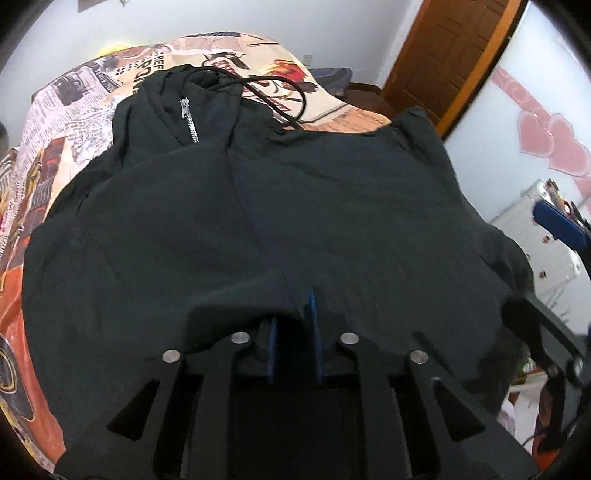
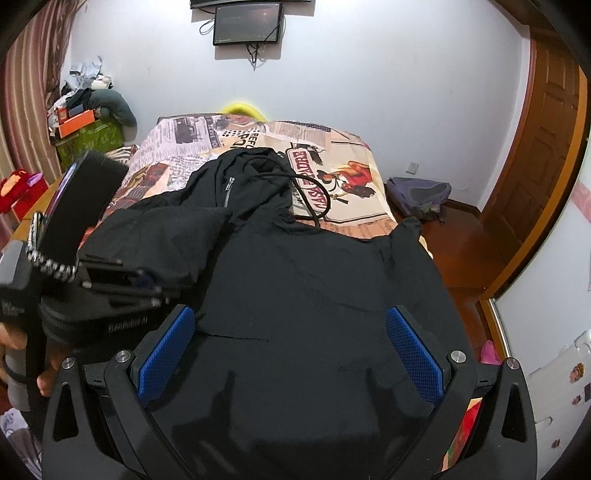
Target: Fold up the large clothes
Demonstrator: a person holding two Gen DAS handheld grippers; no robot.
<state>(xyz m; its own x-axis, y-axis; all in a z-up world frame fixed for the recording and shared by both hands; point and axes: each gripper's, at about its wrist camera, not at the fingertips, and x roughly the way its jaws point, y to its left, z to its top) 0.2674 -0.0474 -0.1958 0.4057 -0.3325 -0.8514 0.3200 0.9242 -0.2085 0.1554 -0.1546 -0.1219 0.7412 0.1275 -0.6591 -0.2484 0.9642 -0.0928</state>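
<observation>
A large black hooded jacket (image 1: 280, 206) with a silver zipper (image 1: 188, 120) and black drawstring (image 1: 291, 92) lies spread on the bed, hood at the far end. My left gripper (image 1: 293, 317) is shut on a fold of the jacket's near edge, blue pads pinching the cloth. In the right wrist view the jacket (image 2: 314, 280) lies below my right gripper (image 2: 291, 343), which is wide open, its blue pads (image 2: 413, 354) apart above the cloth. The left gripper (image 2: 122, 280) shows at the left, holding a folded-over sleeve part.
The bed (image 2: 343, 177) has a newspaper-print cover. A wooden door (image 2: 546, 155) is at right, a wall screen (image 2: 247, 24) beyond the bed, a cluttered stand (image 2: 88, 125) at left, a grey bag (image 2: 417, 192) on the floor.
</observation>
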